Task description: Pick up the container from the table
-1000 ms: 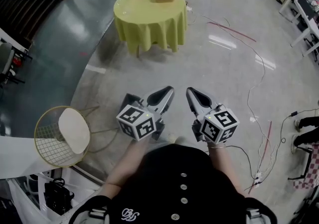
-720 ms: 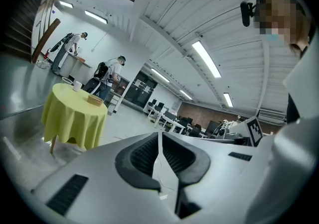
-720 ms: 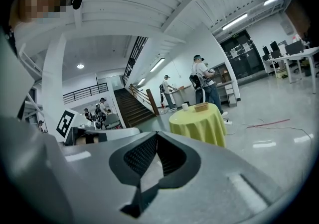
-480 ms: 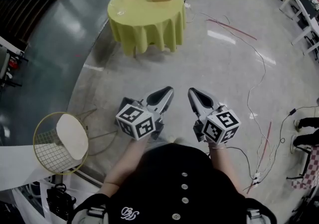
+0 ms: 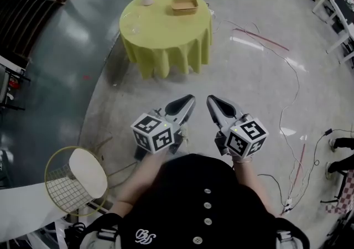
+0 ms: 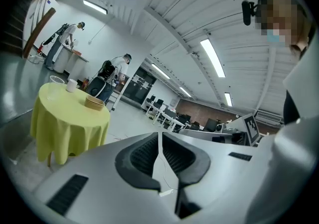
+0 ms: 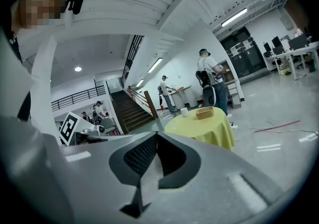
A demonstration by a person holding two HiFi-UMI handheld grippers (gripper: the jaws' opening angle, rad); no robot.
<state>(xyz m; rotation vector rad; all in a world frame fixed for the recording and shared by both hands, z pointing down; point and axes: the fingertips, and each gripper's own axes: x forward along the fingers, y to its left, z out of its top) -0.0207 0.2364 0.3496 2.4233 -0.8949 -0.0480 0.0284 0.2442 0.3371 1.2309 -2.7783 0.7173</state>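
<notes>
Pickup lies wholly ahead: tan container (image 5: 185, 5) sits untouched on the tabletop (image 5: 166, 35), well apart from left gripper (image 5: 188, 100) and right gripper (image 5: 211, 102), fingers together, empty.

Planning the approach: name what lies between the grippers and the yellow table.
Only bare floor separates the left gripper, right gripper and table, per the head view.
</notes>
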